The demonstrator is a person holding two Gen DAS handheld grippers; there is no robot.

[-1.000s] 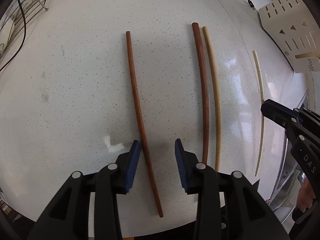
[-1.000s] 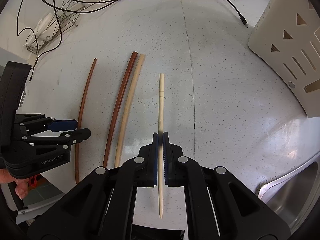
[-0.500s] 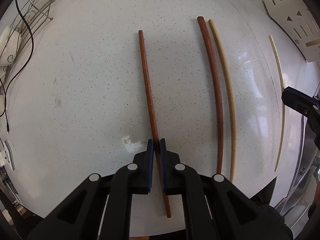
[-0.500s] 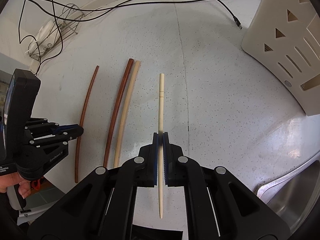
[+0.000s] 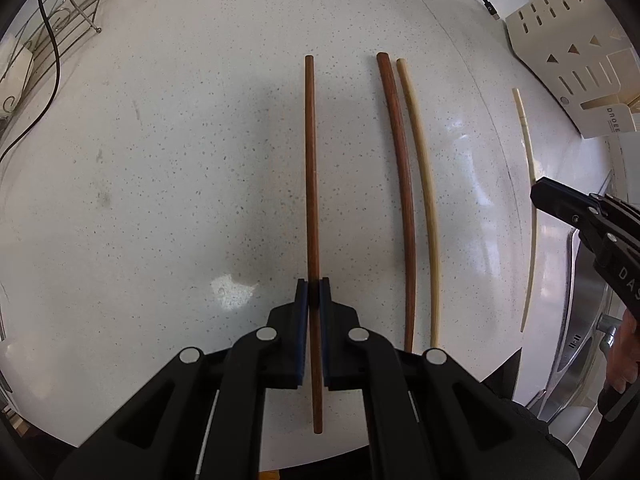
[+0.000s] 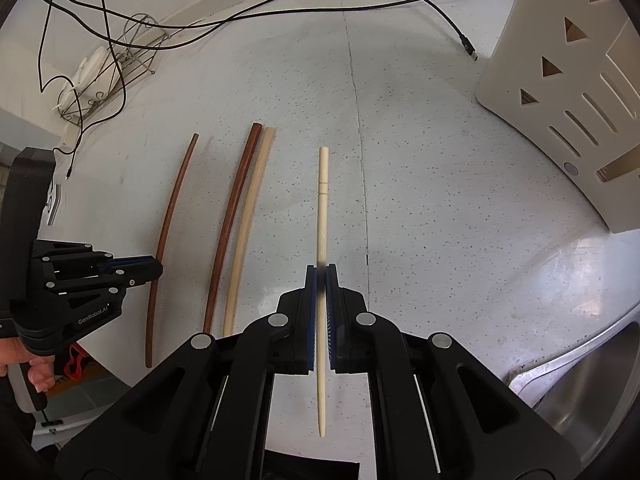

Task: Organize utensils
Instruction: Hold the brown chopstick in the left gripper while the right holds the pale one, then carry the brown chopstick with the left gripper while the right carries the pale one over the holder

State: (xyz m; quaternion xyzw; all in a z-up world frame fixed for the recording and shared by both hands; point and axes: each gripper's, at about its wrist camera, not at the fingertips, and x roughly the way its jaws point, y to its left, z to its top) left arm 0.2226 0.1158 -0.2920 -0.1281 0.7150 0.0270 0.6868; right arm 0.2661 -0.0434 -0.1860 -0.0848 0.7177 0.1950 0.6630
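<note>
Four chopsticks lie side by side on the speckled white counter [image 5: 160,160]. My left gripper [image 5: 313,286] is shut on the thin brown chopstick [image 5: 311,168], its blue pads pressed against the stick. A thicker brown chopstick [image 5: 400,168] and a tan chopstick [image 5: 422,168] rest close together to the right of it. My right gripper [image 6: 321,274] is shut on the pale chopstick [image 6: 321,200], which runs straight through its pads. In the right wrist view the left gripper [image 6: 138,268] appears at the left edge, on the thin brown chopstick [image 6: 168,216].
A cream utensil holder [image 6: 568,92] with slots and triangle cut-outs stands at the right. A steel sink [image 6: 592,392] lies at the lower right. Black cables [image 6: 280,12] and a wire rack [image 6: 108,76] occupy the far left. A hand [image 6: 24,356] holds the left gripper.
My left gripper's jaws have come together on the thin brown chopstick, which now lines up between them. The right gripper keeps its hold on the pale chopstick.
</note>
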